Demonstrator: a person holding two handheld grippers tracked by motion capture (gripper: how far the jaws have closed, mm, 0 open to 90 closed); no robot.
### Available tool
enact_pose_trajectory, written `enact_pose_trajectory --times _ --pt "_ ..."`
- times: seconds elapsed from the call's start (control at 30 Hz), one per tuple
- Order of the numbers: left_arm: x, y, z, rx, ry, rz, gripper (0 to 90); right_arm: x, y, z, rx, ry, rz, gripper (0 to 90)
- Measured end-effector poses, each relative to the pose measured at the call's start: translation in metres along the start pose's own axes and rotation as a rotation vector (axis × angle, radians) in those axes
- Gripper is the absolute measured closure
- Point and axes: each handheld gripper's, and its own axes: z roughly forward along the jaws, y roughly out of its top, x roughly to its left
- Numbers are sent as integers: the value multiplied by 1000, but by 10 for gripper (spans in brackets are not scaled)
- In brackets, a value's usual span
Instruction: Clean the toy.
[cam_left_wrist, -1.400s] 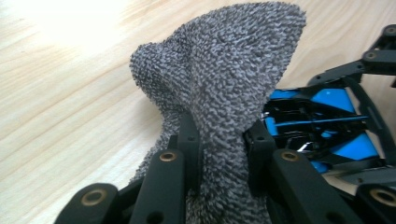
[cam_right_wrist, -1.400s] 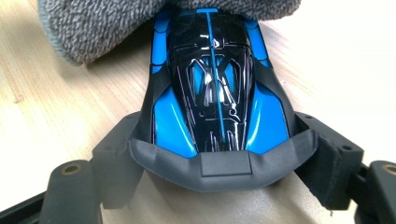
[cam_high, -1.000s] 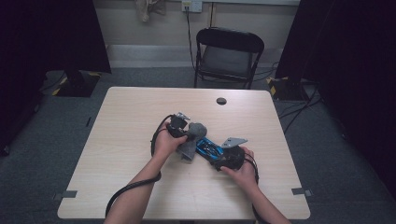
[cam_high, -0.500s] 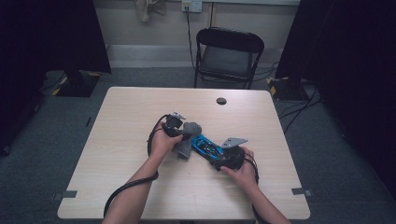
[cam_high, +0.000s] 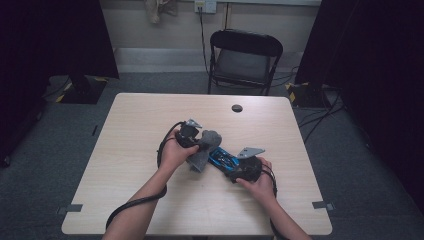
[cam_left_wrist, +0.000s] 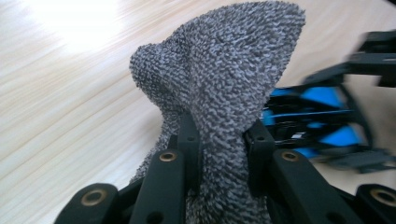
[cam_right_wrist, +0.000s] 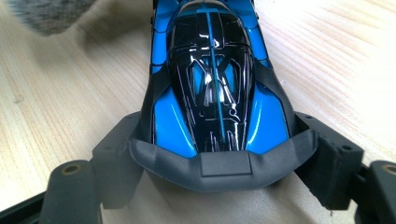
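1. Grips the grey cloth (cam_left_wrist: 224, 84) with the left tool (cam_left_wrist: 222, 140), jaws closed tight on a bunched fold, the rest of the cloth standing out past the tips.
2. Clamps the blue toy car (cam_right_wrist: 212, 84) at its rear end with the right tool (cam_right_wrist: 220, 157), jaws standing wide, pads pressed on both sides of the body.
3. Keeps the car low on the worktop (cam_high: 125, 150), near its middle, nose pointing toward the left hand.
4. Compared with a second ago: has lifted the cloth a little and drawn it off the car body toward the nose; has not moved the right tool or the car.
5. Cannot tell whether the cloth's hanging edge touches the nose.
6. Probably means one wiping stroke finished and the cloth raised for the next pass; wiping likely not complete.
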Motion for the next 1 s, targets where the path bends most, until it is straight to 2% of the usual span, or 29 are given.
enact_pose_trajectory --times 0.1,0.17,0.2,0.37,0.6,0.73,1.0 --pt "-14 2 1 2 -27 38 738 0 0 0 0 0 0 240" --pt "-27 2 4 3 -66 55 738 0 0 0 0 0 0 240" --pt "-27 2 4 3 -66 55 738 0 0 0 0 0 0 240" --pt "-44 0 11 22 -126 78 738 0 0 0 0 0 -1 240" --pt "-59 -5 29 55 -205 94 737 0 0 0 0 0 -1 240" --pt "-61 -4 34 59 -197 90 737 0 0 0 0 0 -1 240" --pt "-47 -1 31 41 -156 50 738 0 0 0 0 0 0 240"
